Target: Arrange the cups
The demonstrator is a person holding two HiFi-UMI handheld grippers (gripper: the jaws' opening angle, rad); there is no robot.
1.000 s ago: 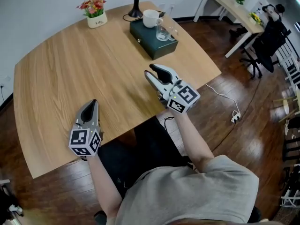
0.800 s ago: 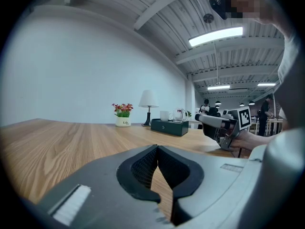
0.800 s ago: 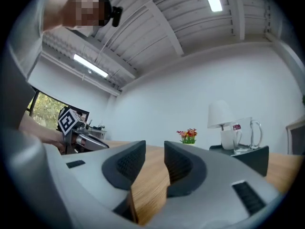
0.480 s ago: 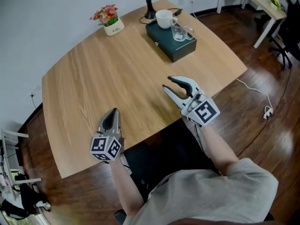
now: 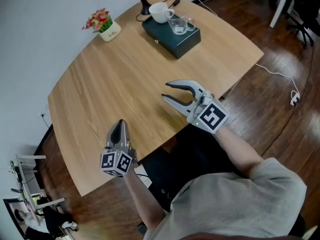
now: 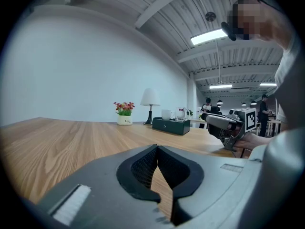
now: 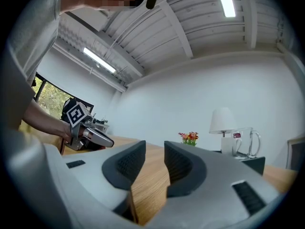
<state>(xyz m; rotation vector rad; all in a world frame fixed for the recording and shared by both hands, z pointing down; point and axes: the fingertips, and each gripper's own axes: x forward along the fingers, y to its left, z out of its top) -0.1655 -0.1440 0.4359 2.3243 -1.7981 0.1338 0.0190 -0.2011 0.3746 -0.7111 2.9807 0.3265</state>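
A white cup and a clear glass cup stand on a dark green box at the table's far end. Both are well away from the grippers. In the left gripper view the white cup and glass cup are small and distant. In the right gripper view the glass cup stands at the right. My left gripper rests near the table's near edge, shut and empty. My right gripper hovers over the near right part of the table, open with nothing between its fingers.
A flower pot and a black lamp base stand near the far edge of the wooden table. A white cable with a plug lies on the floor at the right. A desk leg and a chair are at the top right.
My right gripper has drifted a little and rolled, so it now points more to the left. The left gripper has stayed put. The head view has shifted.
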